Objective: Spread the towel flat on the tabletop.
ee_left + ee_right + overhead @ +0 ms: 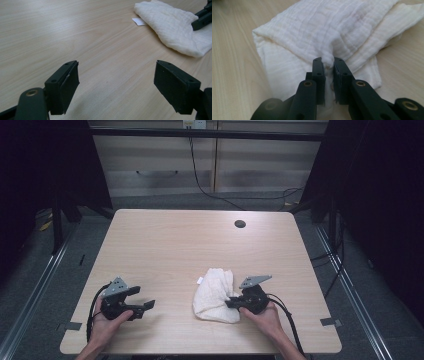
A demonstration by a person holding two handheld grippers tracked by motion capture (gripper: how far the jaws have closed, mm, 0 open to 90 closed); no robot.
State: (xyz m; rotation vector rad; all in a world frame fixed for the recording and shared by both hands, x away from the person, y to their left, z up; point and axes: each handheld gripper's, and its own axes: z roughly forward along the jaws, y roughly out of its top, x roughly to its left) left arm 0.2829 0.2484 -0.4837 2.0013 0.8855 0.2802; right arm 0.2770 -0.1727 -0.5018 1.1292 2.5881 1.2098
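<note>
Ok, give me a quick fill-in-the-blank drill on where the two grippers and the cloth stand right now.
1. The right gripper is pinching a fold of the ____ cloth.
2. The left gripper has its jaws ____, with bare table between them.
3. In the high view the cloth lies nearer to the person's ____ hand.
4. A small white ____ sticks out at the cloth's edge.

Missing words: white; open; right; label

surface: pale wood table (170,240), dark round hole (240,224) far right | on it: white folded cloth (215,292) near, right of centre, small tag at its left edge
</note>
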